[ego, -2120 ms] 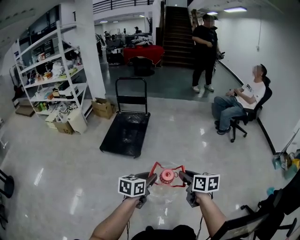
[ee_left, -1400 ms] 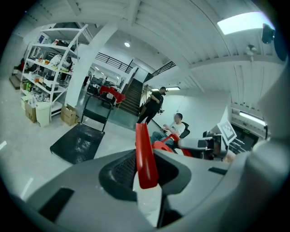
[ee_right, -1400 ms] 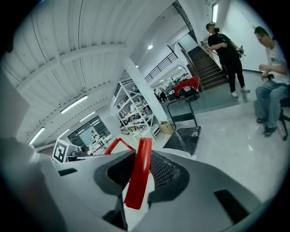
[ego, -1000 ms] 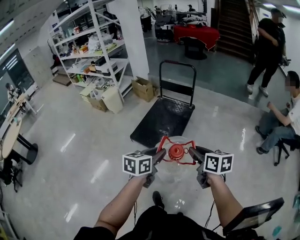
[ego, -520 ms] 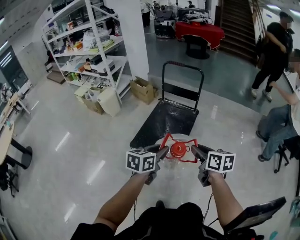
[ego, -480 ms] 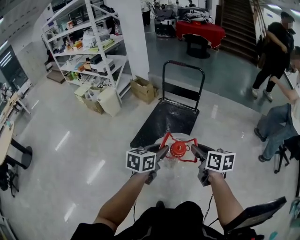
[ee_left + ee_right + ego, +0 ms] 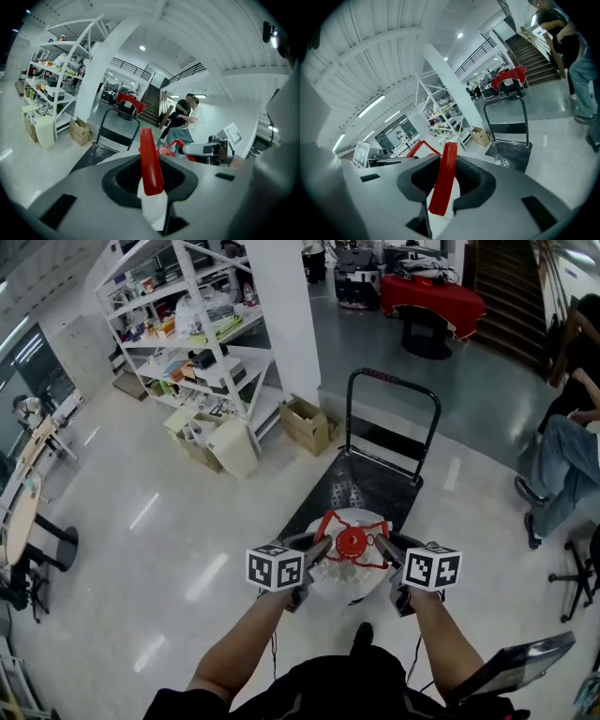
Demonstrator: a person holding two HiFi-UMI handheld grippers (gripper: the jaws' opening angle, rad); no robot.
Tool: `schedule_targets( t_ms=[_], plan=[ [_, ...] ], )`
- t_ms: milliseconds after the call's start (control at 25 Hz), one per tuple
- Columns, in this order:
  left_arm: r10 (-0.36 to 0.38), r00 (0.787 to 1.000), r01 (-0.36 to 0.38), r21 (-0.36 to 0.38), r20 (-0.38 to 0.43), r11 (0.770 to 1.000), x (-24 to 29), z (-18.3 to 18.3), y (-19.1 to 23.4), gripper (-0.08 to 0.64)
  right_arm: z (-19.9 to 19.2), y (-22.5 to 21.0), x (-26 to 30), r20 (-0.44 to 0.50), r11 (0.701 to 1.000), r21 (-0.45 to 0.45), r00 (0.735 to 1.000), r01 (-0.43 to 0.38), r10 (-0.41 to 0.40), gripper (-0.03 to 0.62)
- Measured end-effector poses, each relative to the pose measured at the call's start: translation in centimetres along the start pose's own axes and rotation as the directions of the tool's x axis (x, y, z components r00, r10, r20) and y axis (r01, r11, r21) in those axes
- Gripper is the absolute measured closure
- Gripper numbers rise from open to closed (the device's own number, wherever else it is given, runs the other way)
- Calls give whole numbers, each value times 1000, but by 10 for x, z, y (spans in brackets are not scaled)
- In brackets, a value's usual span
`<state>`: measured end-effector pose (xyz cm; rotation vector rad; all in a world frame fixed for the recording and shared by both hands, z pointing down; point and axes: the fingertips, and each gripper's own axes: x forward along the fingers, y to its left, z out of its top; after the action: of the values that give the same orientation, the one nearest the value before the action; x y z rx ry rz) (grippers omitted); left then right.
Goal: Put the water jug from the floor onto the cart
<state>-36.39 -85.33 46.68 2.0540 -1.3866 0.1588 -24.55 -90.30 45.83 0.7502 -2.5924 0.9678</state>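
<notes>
The water jug (image 7: 345, 575) is a clear bottle with a red cap and a red carrying handle (image 7: 330, 523), and it hangs off the floor at the near end of the black cart (image 7: 367, 486). My left gripper (image 7: 319, 548) is shut on the handle's left side, and the red strip (image 7: 149, 161) runs between its jaws. On the other side, my right gripper (image 7: 386, 548) is shut on the handle, whose red strip (image 7: 443, 180) is pinched in that gripper's view. The cart's push bar (image 7: 394, 395) stands upright at its far end.
A white pillar (image 7: 281, 315) and a loaded shelf unit (image 7: 187, 343) stand left of the cart, with cardboard boxes (image 7: 307, 423) at their foot. A seated person (image 7: 567, 460) is at the right. A red-covered table (image 7: 431, 292) is far behind; a round table (image 7: 19, 521) at the left edge.
Both grippers have carried the jug forward across the floor. The cart, which lay well ahead, now lies right under the jug's far side.
</notes>
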Motion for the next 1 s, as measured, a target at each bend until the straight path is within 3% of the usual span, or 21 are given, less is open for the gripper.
schedule_targets(
  t_ms=[200, 520, 800, 1000],
  plan=[
    [49, 998, -48, -52, 25, 998, 40, 30, 45, 488, 39, -33, 53, -47, 999, -27, 998, -40, 38, 494],
    [30, 999, -32, -102, -16, 994, 106, 40, 138, 488, 57, -83, 151, -84, 1000, -9, 996, 15, -15, 494],
    [-32, 993, 24, -68, -112, 997, 158, 40, 205, 488, 50, -125, 220, -95, 992, 39, 989, 117, -113, 494],
    [-12, 986, -5, -101, -164, 995, 181, 23, 236, 488, 33, -148, 253, -147, 987, 69, 980, 145, -133, 494]
  ],
)
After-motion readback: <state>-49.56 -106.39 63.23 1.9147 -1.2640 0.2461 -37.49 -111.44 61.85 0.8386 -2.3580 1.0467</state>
